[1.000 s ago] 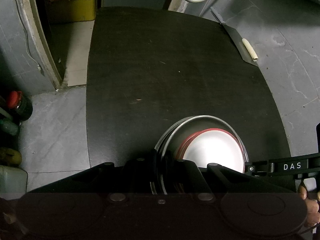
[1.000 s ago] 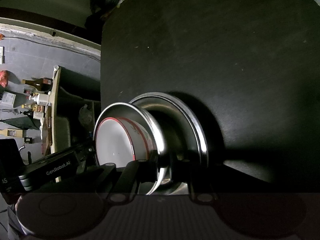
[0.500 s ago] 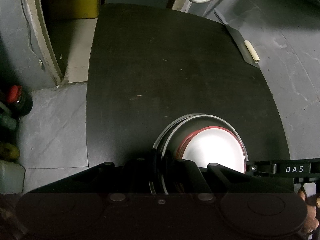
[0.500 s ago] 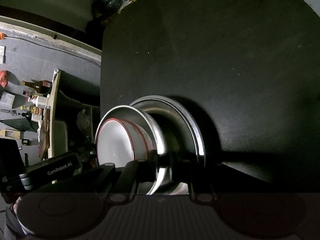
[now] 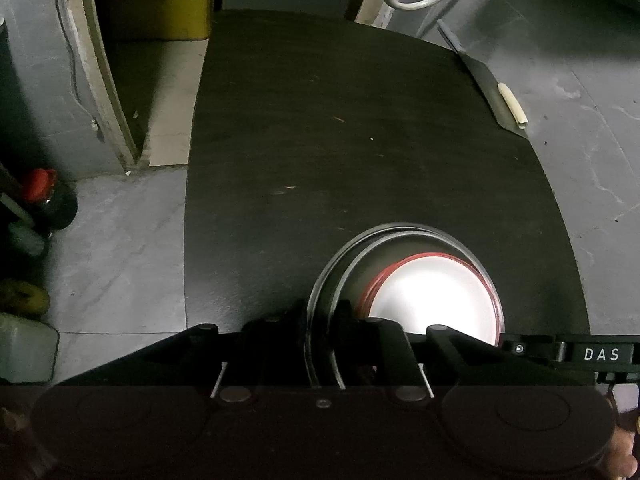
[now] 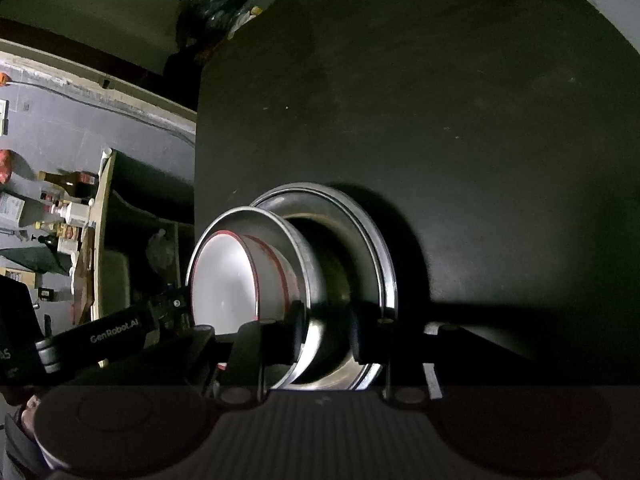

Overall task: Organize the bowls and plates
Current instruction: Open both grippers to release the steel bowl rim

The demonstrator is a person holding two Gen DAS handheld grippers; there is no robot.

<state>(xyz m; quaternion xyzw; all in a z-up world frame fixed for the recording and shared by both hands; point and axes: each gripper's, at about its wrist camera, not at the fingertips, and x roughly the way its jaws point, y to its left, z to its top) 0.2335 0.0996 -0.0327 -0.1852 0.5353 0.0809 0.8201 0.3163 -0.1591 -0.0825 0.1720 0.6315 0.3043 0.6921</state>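
Low and centre in both views, on black table [image 5: 360,140]: nested stack, white red-rimmed bowl [image 5: 432,296] inside steel bowl [image 6: 304,280] on steel plate [image 6: 384,264]. Left gripper [image 5: 322,332] opening, jaws straddling plate and bowl rims at stack's left edge, pads seemingly just off the metal. Right gripper [image 6: 324,332] opening likewise, steel bowl wall between its jaws. Best release: spread both evenly, draw back along fingers, avoid snagging rims or tipping stack.
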